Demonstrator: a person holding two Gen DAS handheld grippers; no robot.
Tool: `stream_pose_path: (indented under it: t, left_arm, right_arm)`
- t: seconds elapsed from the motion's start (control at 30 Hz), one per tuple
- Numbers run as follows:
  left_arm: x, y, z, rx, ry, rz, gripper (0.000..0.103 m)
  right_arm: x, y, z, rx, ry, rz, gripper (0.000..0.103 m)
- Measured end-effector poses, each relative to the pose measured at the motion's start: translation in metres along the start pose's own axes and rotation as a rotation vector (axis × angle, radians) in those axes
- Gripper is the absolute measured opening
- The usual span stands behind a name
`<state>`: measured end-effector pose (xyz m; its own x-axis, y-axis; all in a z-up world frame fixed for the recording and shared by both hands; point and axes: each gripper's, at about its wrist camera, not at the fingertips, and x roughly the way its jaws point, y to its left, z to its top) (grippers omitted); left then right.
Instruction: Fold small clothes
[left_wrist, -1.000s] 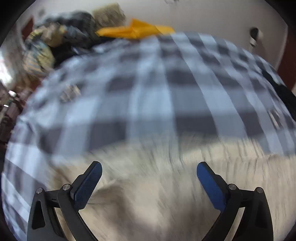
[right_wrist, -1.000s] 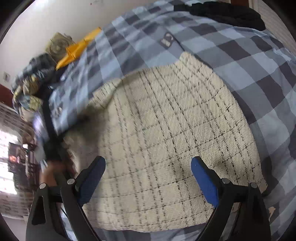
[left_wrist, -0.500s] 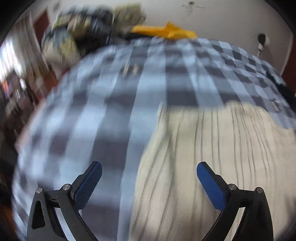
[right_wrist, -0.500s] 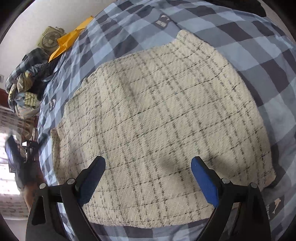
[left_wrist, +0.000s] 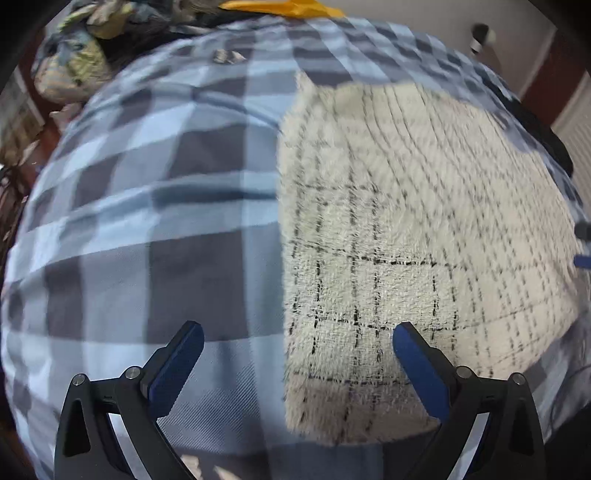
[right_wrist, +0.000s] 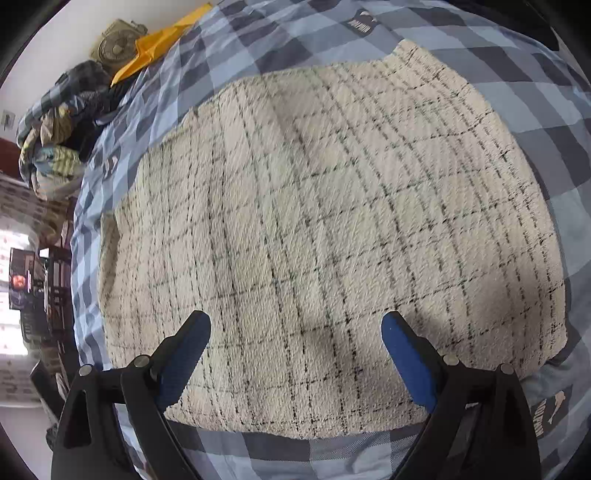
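Left wrist view: left gripper (left_wrist: 293, 349) spread, empty, over left edge of cream fuzzy black-checked garment (left_wrist: 406, 236) | garment flat on blue-grey plaid bedspread (left_wrist: 147, 206) | right gripper (right_wrist: 295, 338) spread above it | likely step: pre-fold; next: pinch an edge.

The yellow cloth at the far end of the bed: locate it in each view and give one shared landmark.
Left wrist: yellow cloth at the top edge, centre.
Right wrist: yellow cloth upper left, beside a fan.
Shared landmark: the cream checked garment.
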<state>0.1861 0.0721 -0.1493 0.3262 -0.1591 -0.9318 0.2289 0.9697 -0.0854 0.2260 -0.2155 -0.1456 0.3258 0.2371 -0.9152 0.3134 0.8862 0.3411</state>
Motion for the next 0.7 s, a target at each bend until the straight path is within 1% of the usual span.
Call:
stream_pose_path:
  t: [0.07,0.13,0.17,0.2,0.23,0.27,0.3,0.37,0.47,0.53,0.57,0.63,0.7]
  left_arm:
    - [0.006,0.003,0.002,-0.023,0.006,-0.034,0.101]
    - [0.006,0.008,0.004,-0.058,0.012,-0.090,0.072]
    - [0.006,0.011,0.007,-0.096,0.036,-0.126,0.040]
    - [0.006,0.014,0.009,-0.140,0.048,-0.146,0.025]
    - [0.004,0.017,0.010,-0.182,0.052,-0.158,0.022]
    - [0.002,0.019,0.011,-0.214,0.055,-0.166,0.012]
    - [0.000,0.019,0.010,-0.233,0.056,-0.172,0.008]
    - [-0.004,0.017,0.007,-0.242,0.045,-0.187,0.006]
    - [-0.015,0.011,0.004,-0.223,0.000,-0.200,0.006]
    - [-0.022,0.013,0.006,-0.257,-0.029,-0.207,0.006]
    - [-0.025,0.016,0.005,-0.290,-0.040,-0.220,0.006]
    - [-0.028,0.020,0.004,-0.325,-0.046,-0.205,0.006]
    - [-0.027,0.022,0.002,-0.328,-0.034,-0.158,0.006]
  right_arm:
    - [0.004,0.001,0.000,0.000,0.016,0.014,0.092]
    - [0.006,0.002,0.002,-0.009,0.018,0.001,0.092]
    - [0.007,0.003,0.003,-0.015,0.015,-0.011,0.092]
    - [0.008,0.003,0.004,-0.019,0.013,-0.018,0.092]
    - [0.009,0.004,0.004,-0.021,0.014,-0.020,0.092]
    - [0.010,0.004,0.005,-0.021,0.018,-0.017,0.092]
    - [0.012,0.004,0.005,-0.020,0.024,-0.011,0.092]
    - [0.015,0.002,0.006,-0.014,0.038,0.001,0.092]
    - [0.014,0.001,0.006,-0.003,0.039,0.003,0.092]
    - [0.013,0.001,0.006,-0.005,0.033,0.000,0.092]
    - [0.012,0.001,0.006,-0.005,0.031,0.001,0.092]
    - [0.011,-0.001,0.005,-0.003,0.030,0.007,0.092]
    - [0.011,-0.003,0.003,0.001,0.033,0.014,0.092]
